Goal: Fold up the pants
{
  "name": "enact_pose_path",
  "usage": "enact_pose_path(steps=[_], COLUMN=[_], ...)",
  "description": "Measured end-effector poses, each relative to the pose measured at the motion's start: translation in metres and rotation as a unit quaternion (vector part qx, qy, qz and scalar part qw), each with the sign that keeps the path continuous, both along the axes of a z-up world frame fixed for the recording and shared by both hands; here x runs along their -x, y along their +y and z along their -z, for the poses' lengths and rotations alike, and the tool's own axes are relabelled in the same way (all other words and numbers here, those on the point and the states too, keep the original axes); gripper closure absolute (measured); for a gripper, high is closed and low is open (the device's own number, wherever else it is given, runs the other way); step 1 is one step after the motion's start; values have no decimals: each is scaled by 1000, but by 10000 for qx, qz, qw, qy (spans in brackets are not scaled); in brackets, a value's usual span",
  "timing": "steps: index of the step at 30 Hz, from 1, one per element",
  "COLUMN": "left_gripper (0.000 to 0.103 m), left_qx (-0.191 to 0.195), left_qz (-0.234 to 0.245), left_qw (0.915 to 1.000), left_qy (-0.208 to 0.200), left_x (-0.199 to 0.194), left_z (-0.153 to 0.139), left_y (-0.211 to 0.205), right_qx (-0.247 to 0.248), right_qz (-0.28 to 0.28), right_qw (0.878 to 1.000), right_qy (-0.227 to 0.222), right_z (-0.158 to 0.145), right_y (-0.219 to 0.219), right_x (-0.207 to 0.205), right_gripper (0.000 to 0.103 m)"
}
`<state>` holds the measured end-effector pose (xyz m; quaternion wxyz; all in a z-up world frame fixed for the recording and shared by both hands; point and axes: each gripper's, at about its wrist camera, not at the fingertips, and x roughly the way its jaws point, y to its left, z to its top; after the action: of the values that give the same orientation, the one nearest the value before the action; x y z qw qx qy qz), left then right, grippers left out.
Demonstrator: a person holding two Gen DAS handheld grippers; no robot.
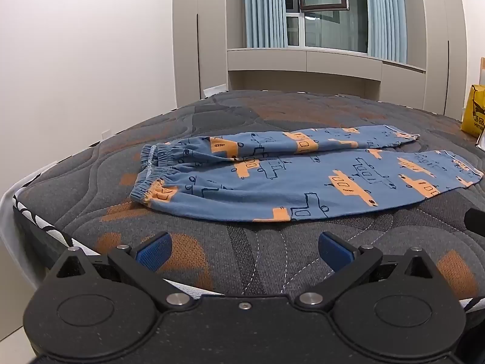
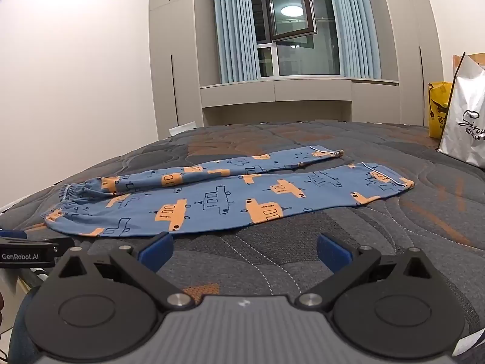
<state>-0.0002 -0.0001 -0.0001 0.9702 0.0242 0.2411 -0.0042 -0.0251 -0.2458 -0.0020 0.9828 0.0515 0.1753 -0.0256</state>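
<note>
The pants (image 1: 303, 179) lie flat on the bed (image 1: 212, 261), spread across its middle with the elastic waistband (image 1: 151, 166) at the left and the two legs running off to the right, the far leg narrower and slightly parted from the near one at the cuffs (image 2: 391, 179). Nothing is folded yet. The left tool (image 1: 242, 251) hovers released over the near edge of the mattress, short of the cloth; the right tool (image 2: 242, 251) is likewise spread wide, holding nothing, its left finger (image 2: 154, 250) just beside the near hem. A good first fold probably means pinching waistband and cuff of the far leg together and laying it evenly over the near leg, keeping seams aligned and the fabric taut.
</note>
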Motion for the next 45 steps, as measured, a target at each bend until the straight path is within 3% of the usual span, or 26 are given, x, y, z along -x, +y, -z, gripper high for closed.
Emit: enact_pose_path(steps=[15,45], left_gripper=[0,0], left_qx=[44,42], left_qz=[-33,-12], left_qw=[10000,10000], left_qy=[54,40], left_x=[-2,0], left_z=[1,1], left_y=[1,1], right_qx=[61,60], right_qz=[224,215], right_qw=[9995,9995], right_qy=[217,222], right_z=[1,0], right_y=[-1,1], right_x=[-2,-1], right_gripper=[0,0])
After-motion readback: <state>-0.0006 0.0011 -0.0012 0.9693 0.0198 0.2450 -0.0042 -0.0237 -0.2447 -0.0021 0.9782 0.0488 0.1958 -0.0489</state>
